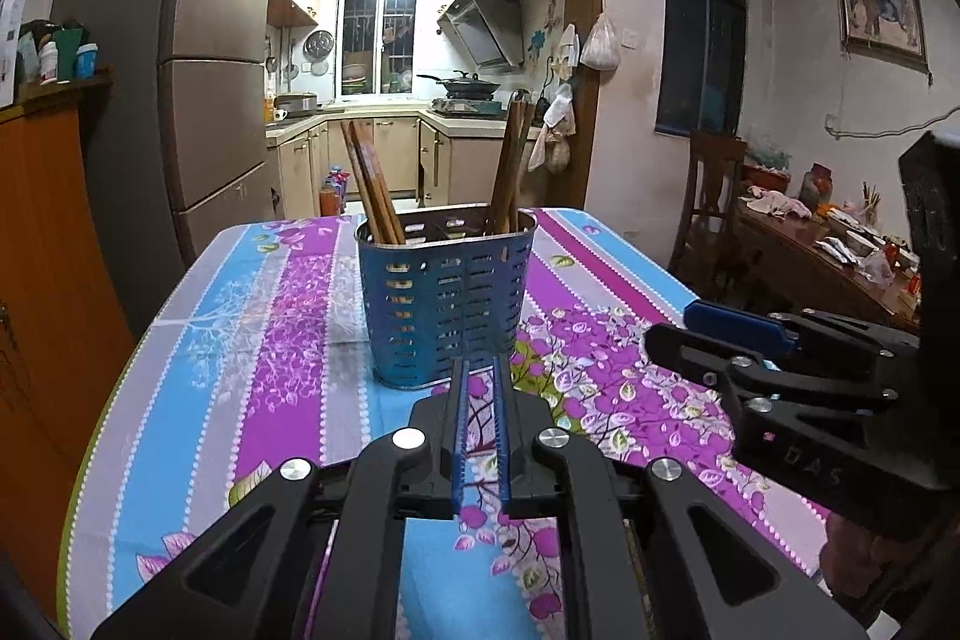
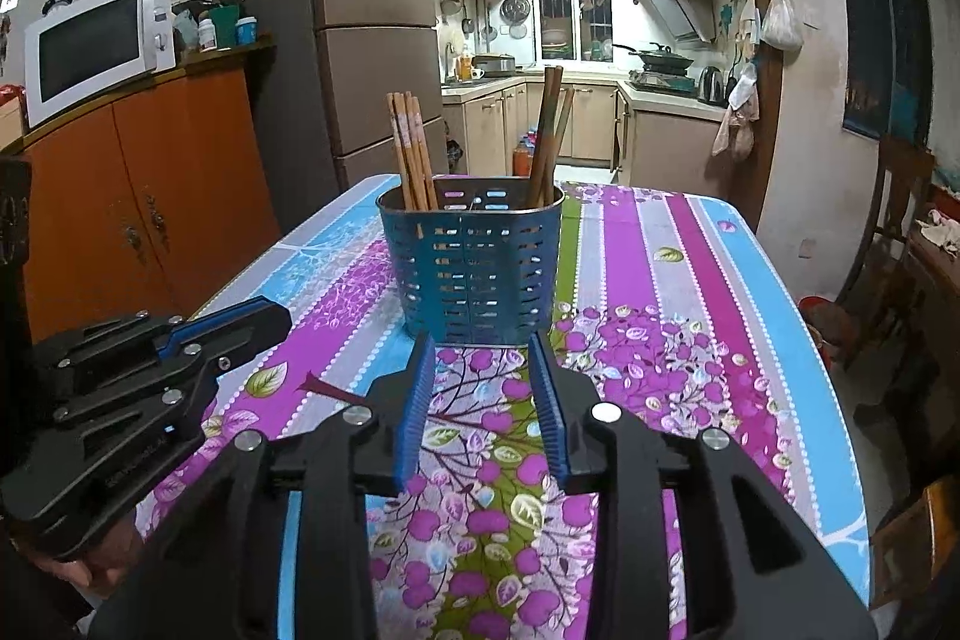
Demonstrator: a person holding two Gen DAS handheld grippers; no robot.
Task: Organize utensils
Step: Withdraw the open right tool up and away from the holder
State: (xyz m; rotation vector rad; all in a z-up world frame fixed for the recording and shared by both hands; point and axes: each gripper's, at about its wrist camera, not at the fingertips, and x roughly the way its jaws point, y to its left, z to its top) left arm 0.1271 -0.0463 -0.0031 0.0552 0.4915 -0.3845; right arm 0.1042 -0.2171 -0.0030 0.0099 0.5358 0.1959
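1. Up close, left gripper (image 1: 480,370): blue ribbed pads nearly pressed together, a thin slit betw. them, nothing pinched.
2. Right gripper (image 2: 483,349): pads spread apart, nothing betw. them, only cloth showing through the gap.
3. Both hover over the surface (image 2: 660,280), covered w/ striped pink, purple and blue floral cloth.
4. Utensil holder (image 1: 447,292) just ahead of both: blue metal, oval, slotted walls, standing upright on the cloth, divided inside.
5. Light chopsticks (image 2: 411,154) lean in its left compartment; dark chopsticks (image 2: 549,142) stand in the right.
6. Writing: "DAS" embossed on right gripper's body, seen from left wrist view; chopstick print too small to read.
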